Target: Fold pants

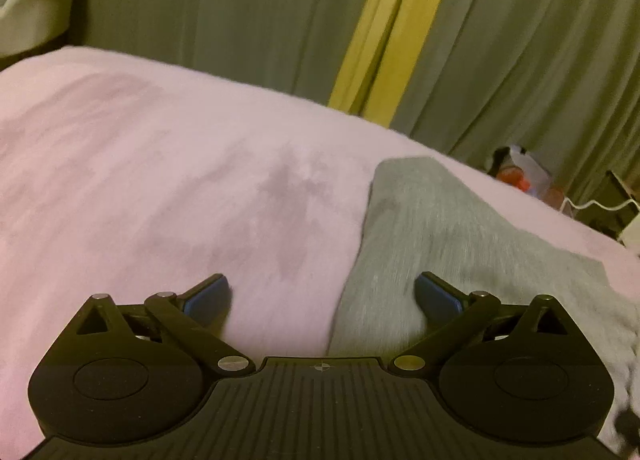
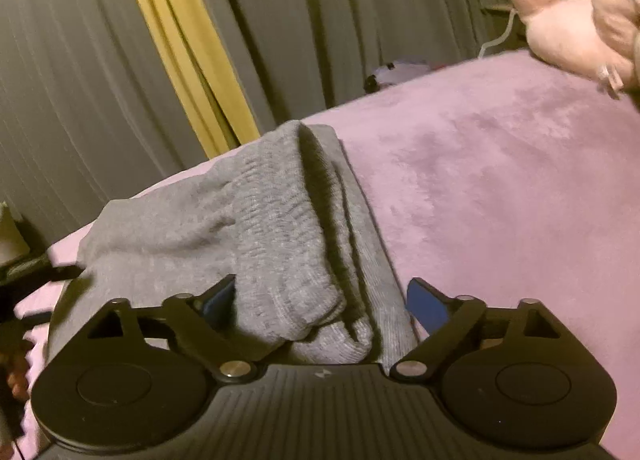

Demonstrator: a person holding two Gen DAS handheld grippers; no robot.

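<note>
Grey sweatpants (image 1: 440, 219) lie folded on a pink blanket (image 1: 140, 179), reaching toward the bed's far edge. My left gripper (image 1: 322, 284) is open wide over the pants' left edge; one blue pad (image 1: 212, 296) hangs above the blanket and the other above grey cloth. In the right wrist view the pants (image 2: 260, 227) form a thick layered bundle with a rolled fold on top. My right gripper (image 2: 322, 286) is open and straddles the near end of that bundle. The cloth sits between its fingers, and the right pad (image 2: 424, 304) stands apart from it.
Grey-green curtains (image 1: 240, 11) with a yellow strip (image 1: 392, 31) hang close behind the bed. A pink plush toy (image 2: 568, 31) lies at the far right of the blanket (image 2: 500, 179). Clutter and a white cable (image 1: 592, 203) sit beyond the bed. A pale tub (image 1: 36, 7) stands far left.
</note>
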